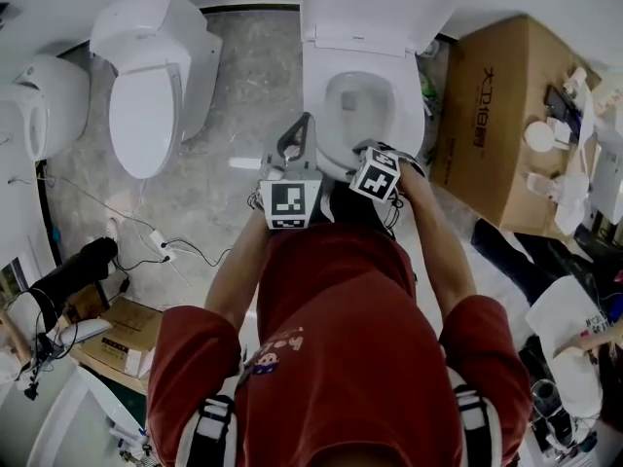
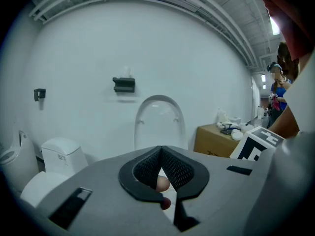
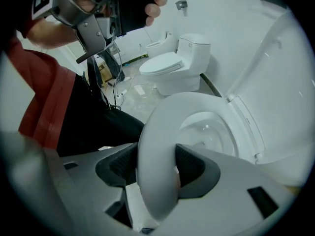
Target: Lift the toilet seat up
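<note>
White plastic rim, right in the grip: the right gripper (image 3: pixel 156 167) has its jaws clamped across the front edge of the toilet seat (image 3: pixel 155 132), far from the hinge, surely for leverage. The seat lies low over the bowl (image 3: pixel 209 132), where I see nothing inside. The left gripper (image 2: pixel 161 156) hangs aside, jaws pinched together on nothing, aimed at the wall, keeping clear, I'd guess. Behind, the lid (image 3: pixel 280 92) stands upright, leaving the way open. Farther off, a shut cardboard box (image 1: pixel 492 105) carries small white bits on top.
</note>
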{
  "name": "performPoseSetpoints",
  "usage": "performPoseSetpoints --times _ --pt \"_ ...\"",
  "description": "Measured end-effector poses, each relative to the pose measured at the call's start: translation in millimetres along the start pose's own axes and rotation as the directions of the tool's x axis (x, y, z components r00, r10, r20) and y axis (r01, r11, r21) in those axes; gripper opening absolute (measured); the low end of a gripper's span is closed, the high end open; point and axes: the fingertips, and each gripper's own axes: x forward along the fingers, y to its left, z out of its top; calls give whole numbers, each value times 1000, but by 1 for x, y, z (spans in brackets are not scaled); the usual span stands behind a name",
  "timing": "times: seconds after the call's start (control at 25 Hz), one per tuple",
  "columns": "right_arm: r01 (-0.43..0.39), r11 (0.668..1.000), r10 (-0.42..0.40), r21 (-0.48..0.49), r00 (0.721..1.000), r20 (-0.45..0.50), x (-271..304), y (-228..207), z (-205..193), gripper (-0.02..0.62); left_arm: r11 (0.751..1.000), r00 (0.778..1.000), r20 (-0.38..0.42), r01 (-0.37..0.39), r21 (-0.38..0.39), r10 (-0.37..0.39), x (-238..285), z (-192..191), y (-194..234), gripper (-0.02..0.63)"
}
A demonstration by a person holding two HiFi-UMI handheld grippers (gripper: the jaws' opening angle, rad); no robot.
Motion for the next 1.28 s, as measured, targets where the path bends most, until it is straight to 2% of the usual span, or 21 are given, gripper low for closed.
performPoseSetpoints --times 0.6,0.8,1.28 --pt "156 984 -153 -82 987 39 -63 -26 24 201 1000 997 74 -20 17 18 2 40 13 11" --pt "239 964 -230 -120 970 85 -89 -41 37 175 998 996 87 -25 49 21 8 53 21 11" --pt "371 913 -350 -169 926 141 -131 -77 67 138 998 990 140 -36 44 30 18 80 46 11"
